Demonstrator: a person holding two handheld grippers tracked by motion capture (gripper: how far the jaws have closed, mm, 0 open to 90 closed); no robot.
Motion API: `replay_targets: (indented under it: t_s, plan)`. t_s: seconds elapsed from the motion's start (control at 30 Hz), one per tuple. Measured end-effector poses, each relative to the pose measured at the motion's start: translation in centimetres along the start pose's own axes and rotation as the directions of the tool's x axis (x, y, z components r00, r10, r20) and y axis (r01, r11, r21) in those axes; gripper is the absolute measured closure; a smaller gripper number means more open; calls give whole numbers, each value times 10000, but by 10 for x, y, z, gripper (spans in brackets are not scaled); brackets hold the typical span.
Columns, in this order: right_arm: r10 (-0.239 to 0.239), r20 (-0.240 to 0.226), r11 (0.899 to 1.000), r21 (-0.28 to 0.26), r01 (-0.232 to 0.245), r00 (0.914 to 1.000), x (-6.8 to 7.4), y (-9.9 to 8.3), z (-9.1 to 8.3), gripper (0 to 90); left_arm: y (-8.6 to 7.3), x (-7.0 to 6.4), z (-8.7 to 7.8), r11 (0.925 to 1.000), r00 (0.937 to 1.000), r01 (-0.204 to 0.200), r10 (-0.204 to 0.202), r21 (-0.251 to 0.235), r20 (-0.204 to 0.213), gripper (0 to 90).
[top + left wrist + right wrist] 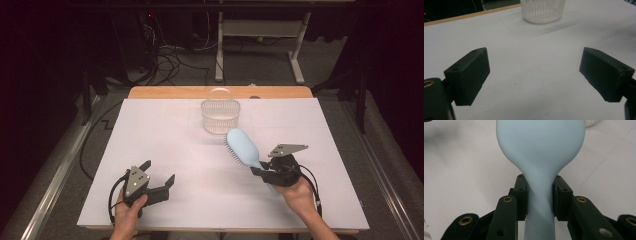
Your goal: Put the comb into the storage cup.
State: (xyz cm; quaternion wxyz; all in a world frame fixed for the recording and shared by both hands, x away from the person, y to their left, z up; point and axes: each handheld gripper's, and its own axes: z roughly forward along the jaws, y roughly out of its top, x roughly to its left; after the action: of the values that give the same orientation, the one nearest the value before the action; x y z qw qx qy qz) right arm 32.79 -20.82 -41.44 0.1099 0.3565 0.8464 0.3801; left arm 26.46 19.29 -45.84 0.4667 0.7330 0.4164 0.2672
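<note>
1. While your right tool (261,169) clamps the neck of the light blue hairbrush (243,146), note that the brush head runs up and away from you, leaning toward the white slotted basket (220,116).
2. In the right gripper view the jaws sit closed on both sides of the hairbrush (540,150) handle, just below where it widens into the head, so the grip looks firm and centred.
3. The basket stands at the far middle of the tabletop (165,145), ahead and a little to the left of the brush tip, which lies just beside its near rim but apart from it.
4. The brush's long axis already points nearly at the basket, so the coming move is likely a short carry forward and left, with the head lifted over the rim.
5. The bristles face left and down in the high view; expect them to catch the basket's slots if you come in low.
6. Your left tool (160,176) rests near the front left of the tabletop with its jaws spread wide and holding nothing, well apart from the brush.
7. Its own view looks across the bare sheet to the basket (542,11) at the far end.
8. Your right hand is clearly the nearer one.
</note>
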Motion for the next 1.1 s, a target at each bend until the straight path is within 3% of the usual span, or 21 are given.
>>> replay_targets:
  t_s: [0.37, 1.1]
  plan:
    - [-56, -123, 10000, -54, 56, 9999, 6, 2, 0, 705, 8, -9, 7, 9998, 9992, -211, 212, -32, 337, 102]
    - [-231, -271, 9996, -140, 228, 9994, 15, 5, 3, 705, 21, -20, 18, 9995, 9953, -198, 220, -237, 946, 102]
